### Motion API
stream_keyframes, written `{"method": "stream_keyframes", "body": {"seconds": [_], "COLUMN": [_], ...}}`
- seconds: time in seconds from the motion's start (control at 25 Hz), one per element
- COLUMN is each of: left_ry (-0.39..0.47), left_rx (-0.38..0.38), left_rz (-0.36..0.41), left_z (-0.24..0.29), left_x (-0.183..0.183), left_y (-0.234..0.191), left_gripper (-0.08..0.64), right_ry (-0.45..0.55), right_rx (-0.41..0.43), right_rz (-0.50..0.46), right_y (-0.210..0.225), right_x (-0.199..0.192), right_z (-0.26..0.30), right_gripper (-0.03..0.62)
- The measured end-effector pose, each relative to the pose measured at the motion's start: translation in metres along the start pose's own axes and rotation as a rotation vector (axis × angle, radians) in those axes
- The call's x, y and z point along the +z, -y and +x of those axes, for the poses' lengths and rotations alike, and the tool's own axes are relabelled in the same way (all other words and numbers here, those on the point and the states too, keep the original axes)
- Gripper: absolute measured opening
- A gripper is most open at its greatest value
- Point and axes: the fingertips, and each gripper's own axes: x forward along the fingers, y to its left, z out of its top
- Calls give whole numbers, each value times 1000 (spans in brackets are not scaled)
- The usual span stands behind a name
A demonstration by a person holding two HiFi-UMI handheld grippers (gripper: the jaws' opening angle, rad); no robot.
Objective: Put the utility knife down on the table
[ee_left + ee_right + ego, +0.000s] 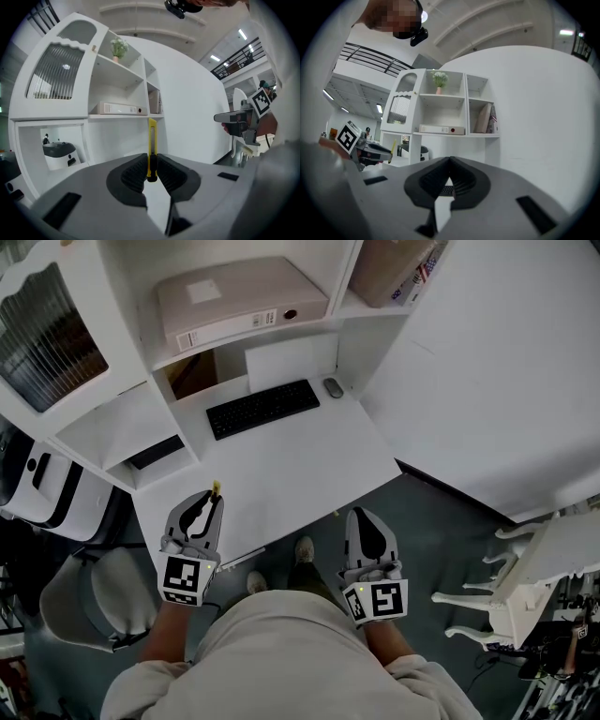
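Note:
A slim yellow utility knife (pixel 152 136) stands upright between the pads of my left gripper (pixel 151 158), which is shut on its lower end. In the head view the left gripper (pixel 212 499) hovers over the front left corner of the white desk (pixel 300 470), with the knife's tip (pixel 217 488) poking out past the jaws. My right gripper (pixel 367 515) is just off the desk's front edge, over the floor. In the right gripper view its jaws (pixel 450 161) meet with nothing between them. That view also shows the knife (pixel 393 149) at the left.
A black keyboard (pixel 262 408) and a mouse (pixel 333 387) lie at the back of the desk. A binder (pixel 242 302) lies on the shelf above. A grey chair (pixel 80 596) stands at the left and a white chair (pixel 530 573) at the right.

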Motion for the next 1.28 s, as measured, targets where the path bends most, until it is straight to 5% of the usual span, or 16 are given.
{"method": "stream_keyframes", "body": {"seconds": [0.28,1.28], "left_ry": [-122,-495], "left_rx": [-17,-302], "left_rz": [44,325], "left_z": [48,209], "left_x": [-27,-136], "left_y": [-3,30], "left_gripper": [63,63], "right_ry": [4,-102], "right_rx": [17,-111], "right_rz": [9,74], "right_y": [30,123], "right_x": [2,-48], "right_z": [33,69], "right_gripper": [3,3]}}
